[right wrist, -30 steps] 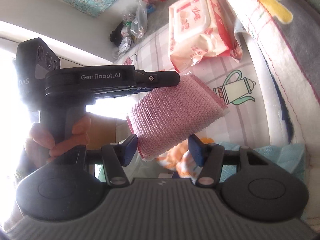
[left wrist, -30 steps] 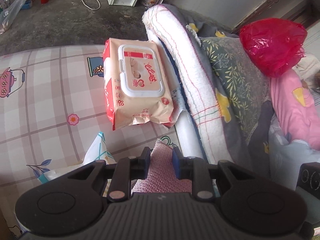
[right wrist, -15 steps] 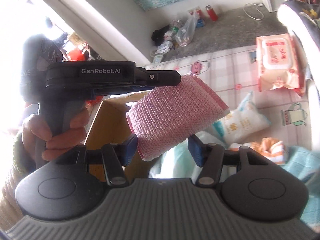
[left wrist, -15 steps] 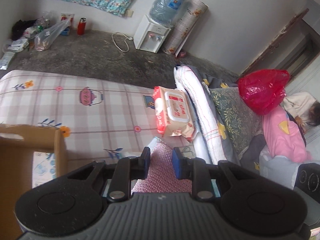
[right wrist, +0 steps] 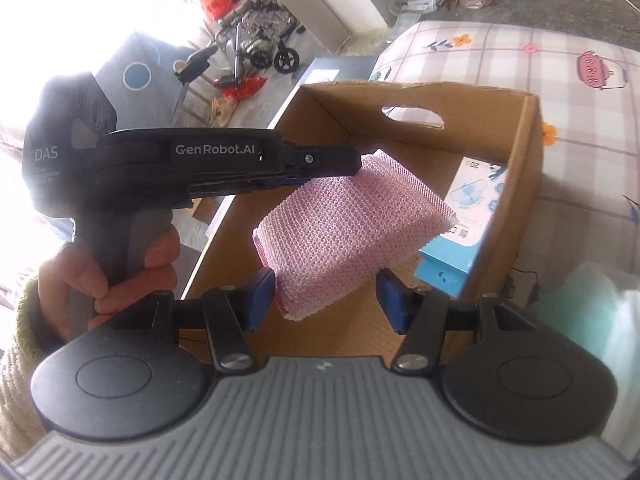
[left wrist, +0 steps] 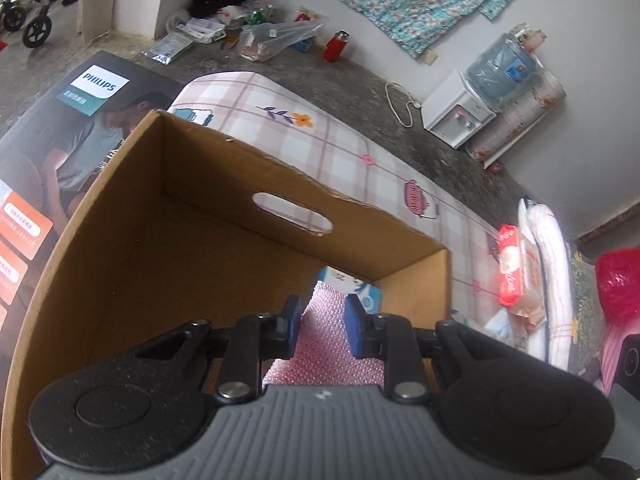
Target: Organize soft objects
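Observation:
My left gripper (left wrist: pixel 322 330) is shut on a folded pink knitted cloth (left wrist: pixel 328 354) and holds it over the open cardboard box (left wrist: pixel 180 248). In the right wrist view the left gripper (right wrist: pixel 352 166) clamps the pink cloth (right wrist: pixel 352 232) by its top edge above the box (right wrist: pixel 524 152). A blue and white packet (right wrist: pixel 468 216) lies inside the box at its right wall; it also shows in the left wrist view (left wrist: pixel 360 286). My right gripper (right wrist: pixel 326 300) is open and empty, its blue pads either side of the cloth's lower edge without gripping it.
The box stands on a plaid bed sheet (left wrist: pixel 352 152). A red and white wet-wipes pack (left wrist: pixel 516 276) and folded bedding (left wrist: pixel 552 280) lie at the right. A dark Philips carton (left wrist: pixel 72 128) sits left of the box. A teal cloth (right wrist: pixel 592 312) lies at the right.
My left gripper has carried the pink cloth leftwards from beside the wet-wipes pack to above the cardboard box. The right gripper has followed alongside, still open.

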### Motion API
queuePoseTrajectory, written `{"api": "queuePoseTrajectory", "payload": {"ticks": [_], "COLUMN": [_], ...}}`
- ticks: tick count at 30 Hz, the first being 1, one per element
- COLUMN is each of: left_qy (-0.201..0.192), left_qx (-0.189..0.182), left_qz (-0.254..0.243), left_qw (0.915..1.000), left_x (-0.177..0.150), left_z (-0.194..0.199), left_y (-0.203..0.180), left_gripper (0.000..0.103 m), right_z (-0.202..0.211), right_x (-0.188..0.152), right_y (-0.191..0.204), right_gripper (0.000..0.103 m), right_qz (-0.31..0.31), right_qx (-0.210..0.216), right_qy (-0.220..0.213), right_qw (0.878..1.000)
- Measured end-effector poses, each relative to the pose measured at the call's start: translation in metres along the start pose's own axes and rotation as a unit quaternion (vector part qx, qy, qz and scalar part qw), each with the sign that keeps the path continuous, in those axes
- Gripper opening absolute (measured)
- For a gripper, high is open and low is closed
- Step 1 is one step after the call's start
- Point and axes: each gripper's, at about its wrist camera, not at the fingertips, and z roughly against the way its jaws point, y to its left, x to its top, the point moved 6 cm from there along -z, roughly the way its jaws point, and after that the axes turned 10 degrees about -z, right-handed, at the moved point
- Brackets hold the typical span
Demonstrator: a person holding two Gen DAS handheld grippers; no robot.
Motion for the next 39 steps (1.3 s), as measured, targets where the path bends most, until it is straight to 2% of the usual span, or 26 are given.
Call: {"api": "queuePoseTrajectory", "payload": {"ticks": [3,8,10,12,15,18,20,23,24,27,35,39], "left_qy": [0.009,0.040,0.049,0.055,0.057,0.060,0.075,0.102,0.109,0.127,0.100,0.079], "left_qx": [0.013,0.043,0.042,0.043,0.062,0.076,0.081,0.089,0.093,0.088,0.080,0.089], "left_qz": [0.017,0.037,0.039,0.025,-0.002,-0.005,0.000,-0.005,-0.006,0.005,0.024,0.012], "left_qw": [0.9997,0.9976,0.9971,0.9972,0.9965,0.9953,0.9939,0.9908,0.9896,0.9880,0.9914,0.9928], "left_x": [0.004,-0.002,-0.006,-0.012,-0.017,-0.020,-0.025,-0.035,-0.039,-0.050,-0.050,-0.040], "left_z": [-0.020,-0.057,-0.064,-0.066,-0.064,-0.062,-0.062,-0.063,-0.063,-0.069,-0.078,-0.083], "left_y": [0.028,0.055,0.058,0.058,0.054,0.053,0.053,0.052,0.052,0.052,0.039,0.035], "left_gripper": [0.023,0.025,0.025,0.026,0.033,0.036,0.044,0.062,0.065,0.067,0.067,0.067], "right_z": [-0.033,-0.072,-0.078,-0.071,-0.055,-0.033,-0.015,0.012,0.020,0.037,0.056,0.060], "right_x": [0.013,0.036,0.039,0.039,0.033,0.025,0.019,0.005,-0.001,-0.014,-0.039,-0.046], "right_y": [0.011,0.008,0.002,-0.007,-0.018,-0.020,-0.022,-0.029,-0.031,-0.039,-0.064,-0.072], "right_gripper": [0.055,0.056,0.056,0.056,0.056,0.056,0.056,0.056,0.056,0.056,0.056,0.056], "right_qz": [0.015,0.067,0.068,0.067,0.074,0.081,0.077,0.066,0.065,0.063,0.037,0.024], "right_qx": [-0.023,-0.115,-0.128,-0.123,-0.114,-0.103,-0.090,-0.071,-0.069,-0.070,-0.072,-0.076], "right_qy": [0.008,-0.014,-0.015,-0.014,-0.027,-0.045,-0.058,-0.073,-0.078,-0.088,-0.100,-0.104], "right_qw": [1.000,0.991,0.989,0.990,0.990,0.990,0.991,0.993,0.992,0.992,0.992,0.991]}}
